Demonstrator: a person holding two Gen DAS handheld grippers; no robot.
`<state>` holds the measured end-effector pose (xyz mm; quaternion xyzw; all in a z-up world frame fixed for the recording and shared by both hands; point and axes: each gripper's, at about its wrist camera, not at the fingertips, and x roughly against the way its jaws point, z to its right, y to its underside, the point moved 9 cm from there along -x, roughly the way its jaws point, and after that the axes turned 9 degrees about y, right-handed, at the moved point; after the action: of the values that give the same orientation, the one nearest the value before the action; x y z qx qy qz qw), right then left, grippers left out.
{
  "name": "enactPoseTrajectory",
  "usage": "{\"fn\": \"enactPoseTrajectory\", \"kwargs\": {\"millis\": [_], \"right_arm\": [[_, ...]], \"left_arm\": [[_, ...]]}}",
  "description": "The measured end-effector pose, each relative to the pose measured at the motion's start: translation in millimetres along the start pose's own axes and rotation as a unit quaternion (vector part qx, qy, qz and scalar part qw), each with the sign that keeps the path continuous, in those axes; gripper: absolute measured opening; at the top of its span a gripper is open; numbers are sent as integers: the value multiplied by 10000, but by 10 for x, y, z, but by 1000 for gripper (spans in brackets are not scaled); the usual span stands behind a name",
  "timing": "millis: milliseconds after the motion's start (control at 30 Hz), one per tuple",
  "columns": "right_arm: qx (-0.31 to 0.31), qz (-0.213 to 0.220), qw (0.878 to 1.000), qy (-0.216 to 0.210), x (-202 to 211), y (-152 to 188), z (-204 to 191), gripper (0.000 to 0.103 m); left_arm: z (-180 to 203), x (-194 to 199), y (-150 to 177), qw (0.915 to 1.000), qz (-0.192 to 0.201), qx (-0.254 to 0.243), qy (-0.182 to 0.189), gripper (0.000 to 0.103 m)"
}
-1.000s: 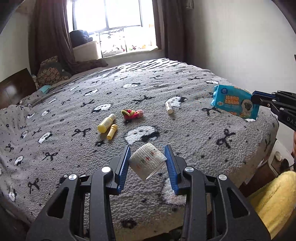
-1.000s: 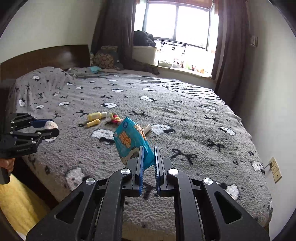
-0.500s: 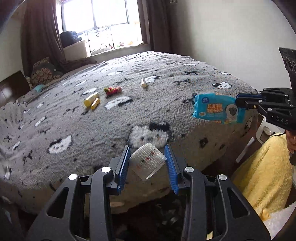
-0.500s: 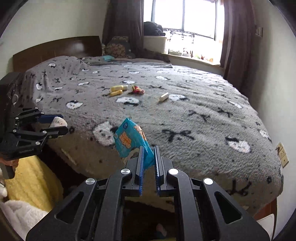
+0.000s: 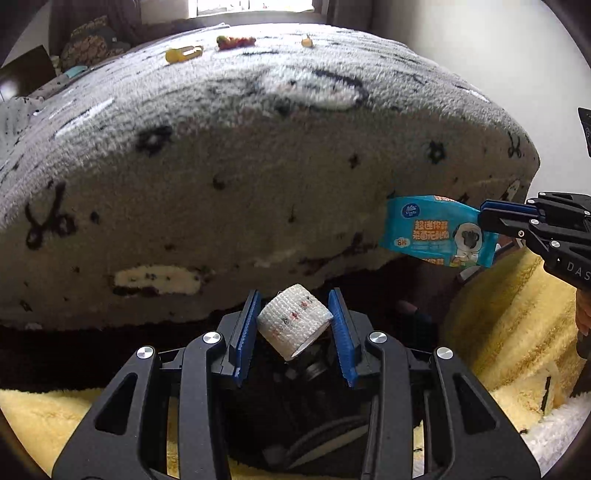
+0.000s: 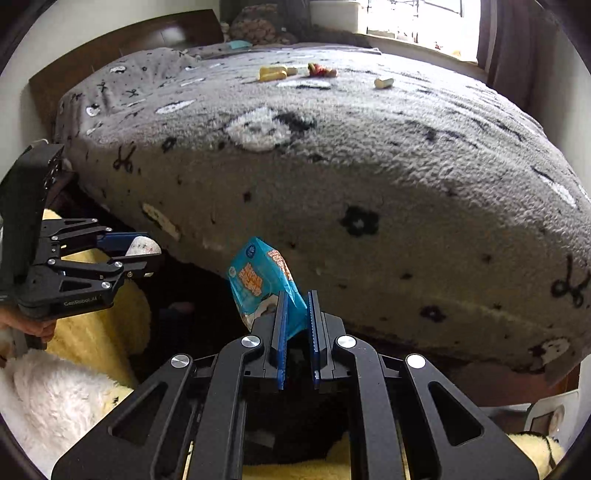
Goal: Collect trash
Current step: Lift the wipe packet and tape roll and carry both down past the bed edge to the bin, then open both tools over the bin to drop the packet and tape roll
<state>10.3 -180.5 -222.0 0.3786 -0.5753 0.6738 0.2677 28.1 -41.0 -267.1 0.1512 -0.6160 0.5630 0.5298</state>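
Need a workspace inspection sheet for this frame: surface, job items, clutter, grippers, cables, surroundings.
Surface: bed under a grey fleece blanket with black and white prints.
Job's things: white bandage roll and blue wipes packet, both held in the air below the bed's edge.
Clutter: yellow bottle, red-and-yellow toy and small cream tube lying on the blanket.
Grippers: left gripper shut on the bandage roll; right gripper shut on one end of the wipes packet.
Cables: nothing seen.
Surroundings: wooden headboard, window, dark curtain, yellow fleece below.
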Motion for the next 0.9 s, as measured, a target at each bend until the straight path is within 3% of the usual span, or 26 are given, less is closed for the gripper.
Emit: {"fn": "enactPoseTrajectory", "kwargs": {"millis": [467,900], "right_arm": [[52,-1273,9918,-138,-769,470,-272,11],[-429,-1663,9847,-292,-1102,643,-316,12]], "left_arm": [[-162,-663,340,9961,-822,293,157,36],[-115,-957,579,9878,-1400,450,519,36]]}}
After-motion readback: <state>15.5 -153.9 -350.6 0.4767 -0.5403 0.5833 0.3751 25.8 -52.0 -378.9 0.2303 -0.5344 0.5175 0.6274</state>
